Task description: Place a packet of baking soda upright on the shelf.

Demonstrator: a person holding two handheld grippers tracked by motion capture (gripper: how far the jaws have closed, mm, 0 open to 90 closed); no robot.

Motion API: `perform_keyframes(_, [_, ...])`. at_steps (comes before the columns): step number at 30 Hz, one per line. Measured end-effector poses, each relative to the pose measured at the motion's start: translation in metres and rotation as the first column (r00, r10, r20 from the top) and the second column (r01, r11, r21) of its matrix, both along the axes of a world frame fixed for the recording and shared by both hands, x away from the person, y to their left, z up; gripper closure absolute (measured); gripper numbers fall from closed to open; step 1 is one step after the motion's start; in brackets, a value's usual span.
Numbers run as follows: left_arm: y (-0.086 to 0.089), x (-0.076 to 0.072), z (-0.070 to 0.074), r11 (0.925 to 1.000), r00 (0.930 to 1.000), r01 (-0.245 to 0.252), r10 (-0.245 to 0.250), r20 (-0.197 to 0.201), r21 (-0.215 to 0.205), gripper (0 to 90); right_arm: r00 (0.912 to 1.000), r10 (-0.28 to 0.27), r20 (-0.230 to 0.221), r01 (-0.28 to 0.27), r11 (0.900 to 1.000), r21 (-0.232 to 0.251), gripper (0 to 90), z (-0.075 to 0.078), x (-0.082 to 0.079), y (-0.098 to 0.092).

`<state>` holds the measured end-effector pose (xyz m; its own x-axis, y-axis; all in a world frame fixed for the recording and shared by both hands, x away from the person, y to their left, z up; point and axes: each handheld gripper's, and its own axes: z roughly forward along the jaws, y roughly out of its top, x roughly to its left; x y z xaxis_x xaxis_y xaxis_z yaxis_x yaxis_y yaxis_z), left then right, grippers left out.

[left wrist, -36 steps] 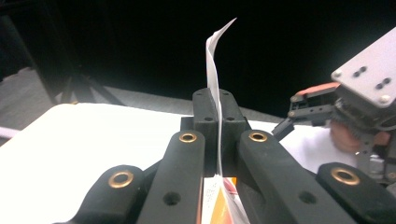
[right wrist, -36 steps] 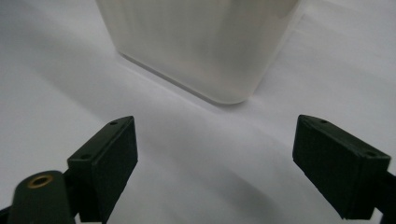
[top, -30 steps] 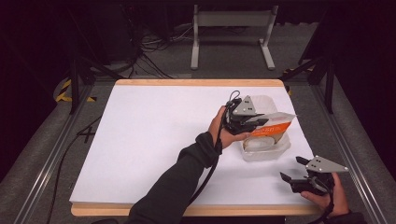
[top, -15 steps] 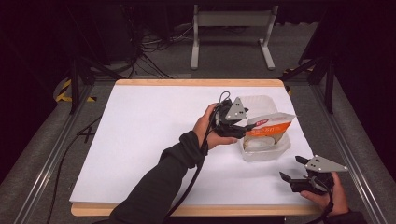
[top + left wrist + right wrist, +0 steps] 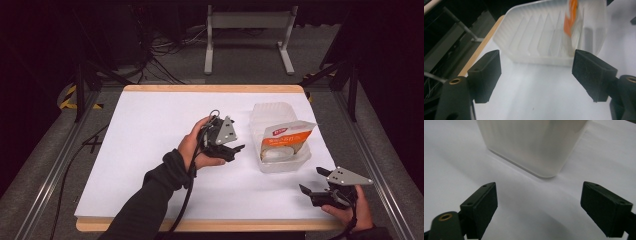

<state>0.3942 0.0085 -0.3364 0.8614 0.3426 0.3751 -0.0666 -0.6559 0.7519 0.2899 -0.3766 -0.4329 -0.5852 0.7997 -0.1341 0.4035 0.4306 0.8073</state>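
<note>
A translucent plastic container (image 5: 274, 112) stands right of the table's middle, with an orange-and-white packet (image 5: 285, 140) lying in it, its top edge leaning over the rim. In the left gripper view the container (image 5: 541, 37) lies ahead with the packet (image 5: 571, 15) upright inside. My left gripper (image 5: 239, 150) sits left of the container, apart from it; its jaws have just been opening and nothing is between them. My right gripper (image 5: 312, 184) rests open near the front right corner, facing the container (image 5: 531, 142), empty.
The white table top (image 5: 150, 130) has a wooden edge (image 5: 210, 88) at the back. Metal rails run along both sides, and a stand's legs (image 5: 247, 45) and cables lie on the floor behind.
My left gripper has let go of the packet and drawn back to the left, away from the container. The packet stays in the container. The right gripper has kept still.
</note>
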Motion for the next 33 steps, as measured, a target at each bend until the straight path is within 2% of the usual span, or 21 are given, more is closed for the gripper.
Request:
perform_keyframes(4, [0.021, -0.004, -0.010, 0.9989, 0.9993, -0.036, 0.036, 0.004, 0.031, 20.9, 1.0000, 0.003, 0.006, -0.003, 1.000, -0.005, 14.7, 0.000, 0.000, 0.001])
perform_keyframes(6, [0.035, -0.009, -0.017, 0.9977, 0.9985, -0.054, 0.055, -0.008, 0.041, 18.9, 1.0000, 0.005, 0.003, -0.005, 1.000, -0.009, 14.7, -0.001, 0.000, 0.002])
perform_keyframes(10, [0.049, -0.014, -0.025, 0.9966, 0.9975, -0.070, 0.070, -0.012, 0.045, 16.6, 1.0000, 0.006, 0.002, -0.006, 1.000, -0.014, 14.7, -0.002, 0.000, 0.003])
perform_keyframes(13, [0.063, -0.019, -0.034, 0.9934, 0.9952, -0.096, 0.097, -0.014, 0.063, 15.8, 1.0000, 0.008, 0.001, -0.008, 1.000, -0.015, 14.7, -0.002, 0.000, 0.004])
perform_keyframes(18, [0.087, -0.025, -0.045, 0.9907, 0.9917, -0.126, 0.127, -0.019, 0.050, 14.1, 0.9999, 0.015, 0.002, -0.015, 1.000, -0.023, 14.6, -0.002, -0.001, 0.006])
perform_keyframes(21, [0.106, -0.029, -0.053, 0.9855, 0.9870, -0.159, 0.160, -0.011, 0.059, 13.5, 0.9999, 0.010, 0.006, -0.010, 1.000, -0.028, 14.5, -0.002, -0.001, 0.006])
perform_keyframes(23, [0.120, -0.032, -0.057, 0.9830, 0.9833, -0.179, 0.180, -0.027, 0.043, 13.3, 0.9999, 0.008, 0.009, -0.008, 0.999, -0.032, 14.5, -0.002, -0.002, 0.006])
perform_keyframes(28, [0.149, -0.040, -0.070, 0.9726, 0.9724, -0.228, 0.230, -0.042, 0.046, 13.1, 0.9998, 0.013, 0.013, -0.013, 0.999, -0.040, 14.4, -0.003, -0.002, 0.007])
perform_keyframes(30, [0.162, -0.043, -0.074, 0.9677, 0.9665, -0.251, 0.252, -0.050, 0.020, 12.9, 0.9998, 0.012, 0.014, -0.012, 0.999, -0.044, 14.4, -0.003, -0.002, 0.007])
perform_keyframes(32, [0.172, -0.047, -0.077, 0.9615, 0.9612, -0.274, 0.274, -0.032, -0.013, 13.2, 0.9998, 0.010, 0.018, -0.009, 0.999, -0.046, 14.4, -0.003, -0.002, 0.008])
perform_keyframes(33, [0.177, -0.048, -0.079, 0.9588, 0.9589, -0.282, 0.281, -0.042, -0.034, 13.5, 0.9998, 0.009, 0.019, -0.009, 0.999, -0.047, 14.4, -0.002, -0.002, 0.008])
